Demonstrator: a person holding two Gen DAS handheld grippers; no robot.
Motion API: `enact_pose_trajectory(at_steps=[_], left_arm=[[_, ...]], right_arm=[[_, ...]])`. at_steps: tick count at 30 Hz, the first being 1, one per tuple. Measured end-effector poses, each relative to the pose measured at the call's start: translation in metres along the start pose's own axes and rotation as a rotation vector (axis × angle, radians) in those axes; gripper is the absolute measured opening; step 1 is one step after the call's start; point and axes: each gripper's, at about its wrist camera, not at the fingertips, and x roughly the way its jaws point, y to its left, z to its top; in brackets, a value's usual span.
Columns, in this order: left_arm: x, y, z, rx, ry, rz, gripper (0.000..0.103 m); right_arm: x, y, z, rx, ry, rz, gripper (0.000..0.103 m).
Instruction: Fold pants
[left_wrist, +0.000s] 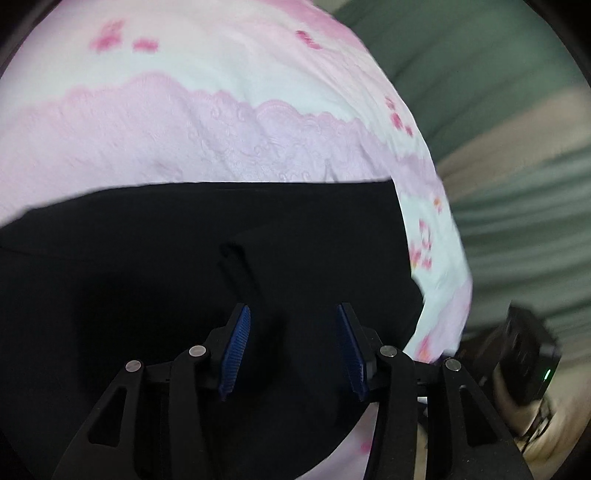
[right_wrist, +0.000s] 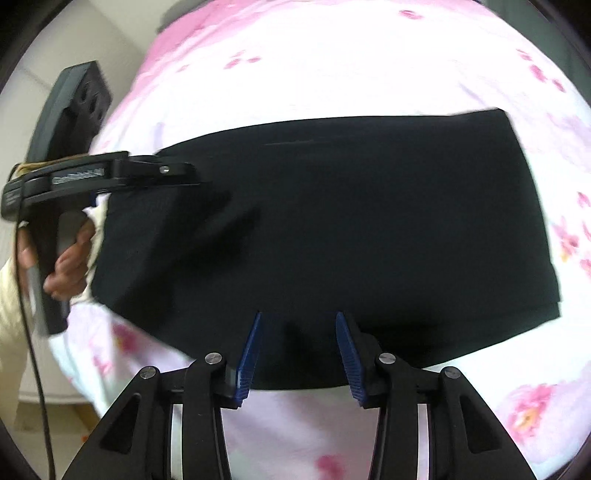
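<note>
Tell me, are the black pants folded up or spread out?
Folded. The black pants lie as a compact rectangle on the pink floral sheet, a second layer peeking out underneath.

Folded black pants (right_wrist: 351, 221) are spread across a pink floral bedsheet (right_wrist: 332, 66); the right gripper (right_wrist: 298, 325) is held open at their near edge.

Pink floral bedsheet (right_wrist: 332, 55) with a lace-pattern band (left_wrist: 221, 136), green curtain (left_wrist: 461, 55) behind, pale wall (right_wrist: 74, 37) at left

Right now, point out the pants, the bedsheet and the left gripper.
pants (right_wrist: 369, 229): right wrist view, middle of the black fabric.
bedsheet (right_wrist: 332, 62): right wrist view, bare pink floral part beyond the pants.
left gripper (left_wrist: 291, 350): left wrist view, midway between blue fingertips.
</note>
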Motion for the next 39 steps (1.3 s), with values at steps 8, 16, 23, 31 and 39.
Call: enact_pose_trajectory(at_steps=[8, 16, 23, 31, 39], left_arm=[[0.034, 0.024, 0.008, -0.242, -0.025, 0.107, 0.045], [0.032, -0.010, 0.034, -0.045, -0.093, 0.158, 0.010], [0.048, 0.001, 0.059, -0.032, -0.017, 0.217, 0.012], [-0.075, 0.007, 0.012, 0.007, -0.264, 0.386, 0.061], [-0.169, 0.045, -0.115, -0.152, -0.372, 0.516, 0.073]], right_arm=[[0.027, -0.017, 0.018, 0.046, 0.036, 0.051, 0.043], [0.054, -0.001, 0.022, 0.010, 0.111, 0.097, 0.043], [0.059, 0.001, 0.040, 0.016, 0.103, 0.107, 0.043], [0.046, 0.012, 0.044, 0.006, 0.136, 0.088, 0.044], [0.009, 0.053, 0.035, -0.061, 0.068, 0.059, 0.063]])
